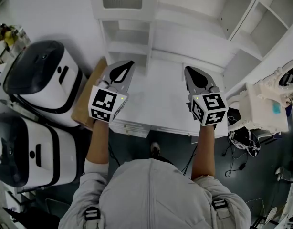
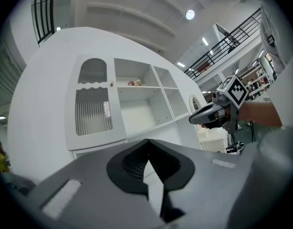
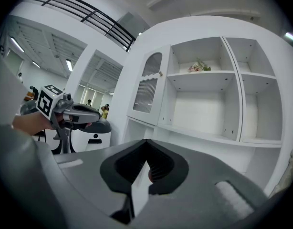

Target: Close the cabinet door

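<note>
The white cabinet (image 1: 137, 37) stands in front of me, with open shelves (image 3: 208, 75) and one door with ribbed glass (image 2: 93, 109) at its upper left. That door (image 3: 147, 90) looks flush with the cabinet front, its small knob (image 2: 111, 83) at the right edge. My left gripper (image 1: 130, 63) is held level before the cabinet's left part, jaws shut and empty. My right gripper (image 1: 187, 70) is level beside it, also shut with nothing in it. Each shows in the other's view: the right gripper (image 2: 192, 119), the left gripper (image 3: 97, 114). Neither touches the cabinet.
Two rounded white-and-black machines (image 1: 44, 78) (image 1: 29, 151) stand at my left, with a brown board (image 1: 89, 97) leaning beside them. A white device (image 1: 263, 106) and cables (image 1: 237, 156) are at the right. The cabinet's low white ledge (image 1: 161, 99) lies under both grippers.
</note>
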Tool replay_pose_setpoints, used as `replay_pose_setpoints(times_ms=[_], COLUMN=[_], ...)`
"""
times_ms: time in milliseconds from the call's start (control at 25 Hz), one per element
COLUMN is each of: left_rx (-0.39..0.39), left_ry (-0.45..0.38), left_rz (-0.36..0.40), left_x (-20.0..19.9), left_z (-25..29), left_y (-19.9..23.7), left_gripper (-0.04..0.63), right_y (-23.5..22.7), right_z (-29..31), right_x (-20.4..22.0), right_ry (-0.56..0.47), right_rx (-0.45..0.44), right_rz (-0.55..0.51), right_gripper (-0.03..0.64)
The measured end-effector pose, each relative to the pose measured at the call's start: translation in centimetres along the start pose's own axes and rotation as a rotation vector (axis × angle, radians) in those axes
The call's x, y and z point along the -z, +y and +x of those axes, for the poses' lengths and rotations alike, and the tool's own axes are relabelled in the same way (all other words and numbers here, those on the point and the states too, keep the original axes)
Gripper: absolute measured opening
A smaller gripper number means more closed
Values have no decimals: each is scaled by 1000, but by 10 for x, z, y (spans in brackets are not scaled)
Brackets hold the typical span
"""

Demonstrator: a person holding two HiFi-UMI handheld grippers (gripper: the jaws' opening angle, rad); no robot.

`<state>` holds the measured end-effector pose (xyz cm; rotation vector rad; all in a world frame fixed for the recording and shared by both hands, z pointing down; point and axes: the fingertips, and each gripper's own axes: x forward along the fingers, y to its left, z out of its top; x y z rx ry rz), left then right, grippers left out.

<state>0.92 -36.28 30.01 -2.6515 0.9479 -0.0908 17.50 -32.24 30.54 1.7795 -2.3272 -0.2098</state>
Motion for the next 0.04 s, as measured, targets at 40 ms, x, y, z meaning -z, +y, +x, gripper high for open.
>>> replay_pose_setpoints(times_ms=[40], left_rx=[-1], left_ry=[-3], left_rz=[-2], left_x=[0], left_z=[2], left_y=[0], left_gripper=[17], right_y=[-1], right_z=[0], right_x=[0], right_ry=[-1], right_rx=[0], right_rz=[0], right_gripper=[0])
